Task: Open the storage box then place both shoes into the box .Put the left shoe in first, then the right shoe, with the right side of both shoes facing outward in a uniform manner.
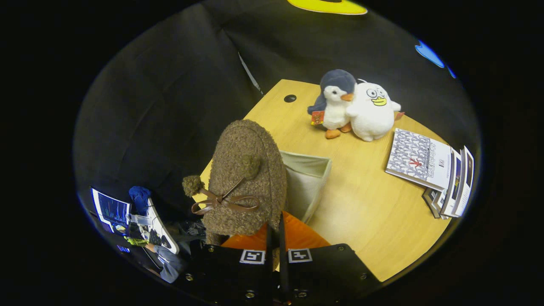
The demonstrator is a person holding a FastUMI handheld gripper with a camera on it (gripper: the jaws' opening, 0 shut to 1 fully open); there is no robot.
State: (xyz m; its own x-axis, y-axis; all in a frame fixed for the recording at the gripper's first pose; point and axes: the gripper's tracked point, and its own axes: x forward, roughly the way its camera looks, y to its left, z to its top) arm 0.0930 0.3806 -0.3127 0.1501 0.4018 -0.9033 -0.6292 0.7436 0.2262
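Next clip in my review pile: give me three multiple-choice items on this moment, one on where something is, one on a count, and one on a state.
1. Where is the storage box?
A. On the table, just beyond the held shoe
B. On top of the books
C. Between the two plush toys

2. How many plush toys stand at the far side of the table?
A. One
B. Two
C. Four

3. What is the gripper doing?
A. Open with nothing between its fingers
B. Shut on the fuzzy brown shoe
C. Shut on a book

Answers:
1 A: the box sits open-topped on the table, right behind the shoe.
2 B: a grey-and-white penguin and a white duck-billed toy stand side by side.
3 B: the fingers are closed close together on the shoe's edge, and the shoe hangs above the table at the box.
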